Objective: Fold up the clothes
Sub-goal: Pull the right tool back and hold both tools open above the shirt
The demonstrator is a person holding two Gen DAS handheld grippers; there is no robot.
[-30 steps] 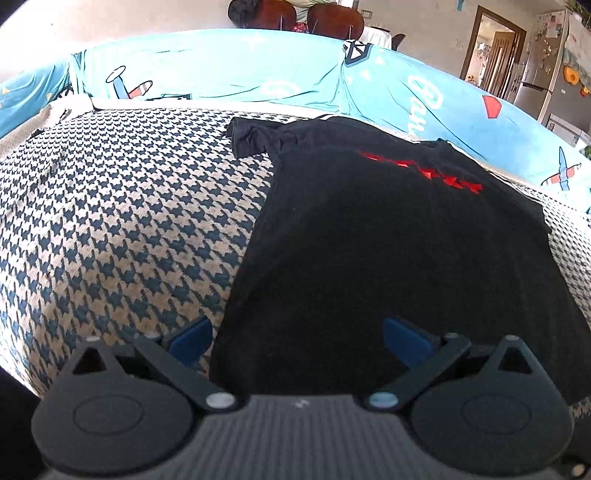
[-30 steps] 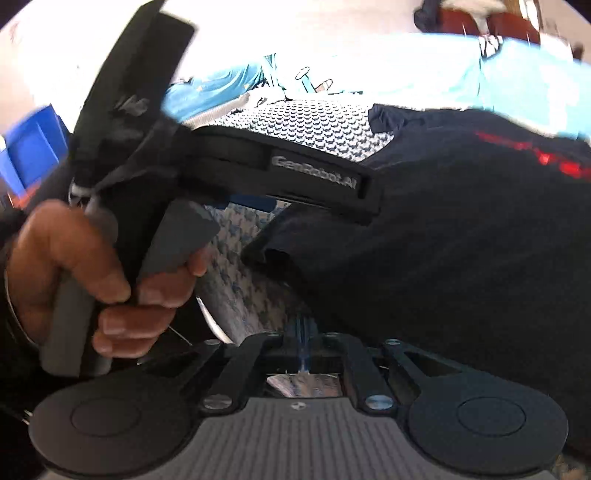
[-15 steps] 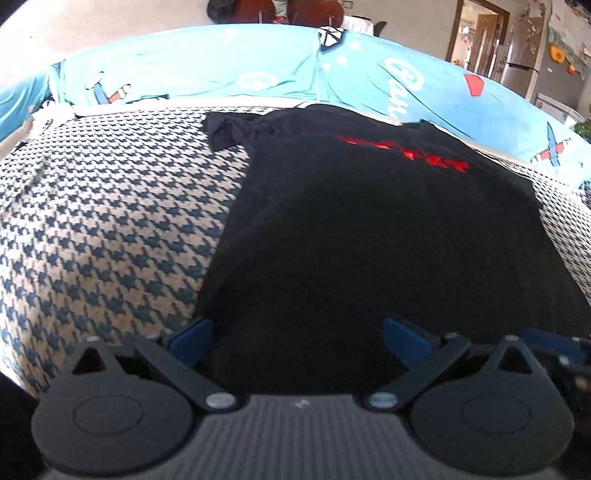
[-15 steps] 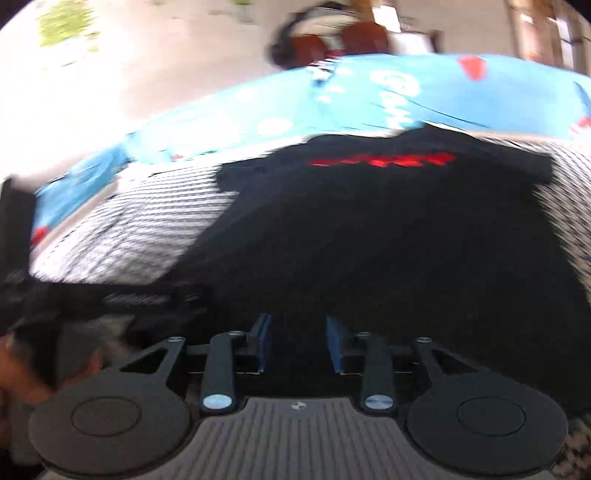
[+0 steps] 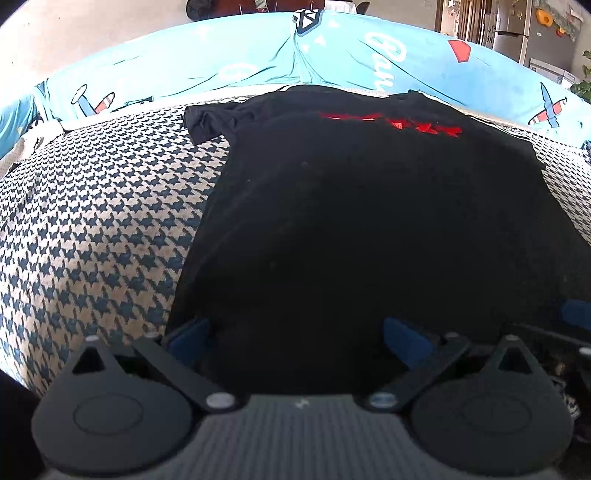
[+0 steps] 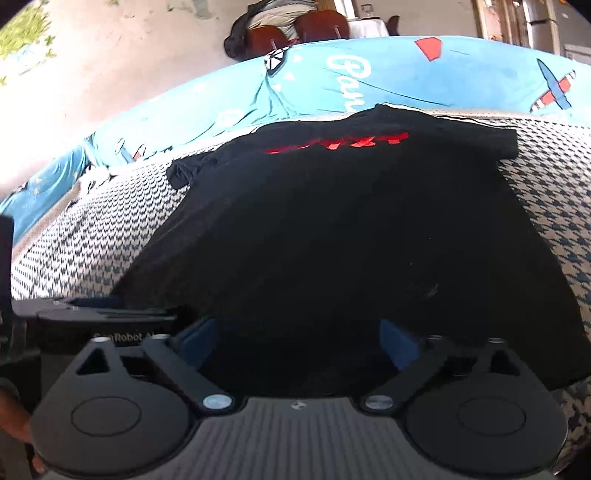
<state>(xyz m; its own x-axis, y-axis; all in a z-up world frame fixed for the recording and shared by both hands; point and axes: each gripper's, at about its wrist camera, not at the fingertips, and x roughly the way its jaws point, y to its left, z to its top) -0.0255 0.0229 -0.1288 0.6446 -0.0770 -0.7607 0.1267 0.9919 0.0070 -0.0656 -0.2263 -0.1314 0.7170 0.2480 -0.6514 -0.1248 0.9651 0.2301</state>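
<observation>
"GenRobot" reads on my left gripper; black T-shirt red print illegible. My right gripper just opened, empty; left spread.

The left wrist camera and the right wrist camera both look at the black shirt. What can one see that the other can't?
Only the left wrist view shows a silver fridge past a doorway, and a blue finger of the right gripper at its right edge.

Only the right wrist view shows the shirt's near right corner, the left gripper's black body beside it, and brown chairs plainly.

Both show the black T-shirt with red print spread flat on the houndstooth cover, the blue cartoon sheet behind, and open jaws over the shirt's near edge.
</observation>
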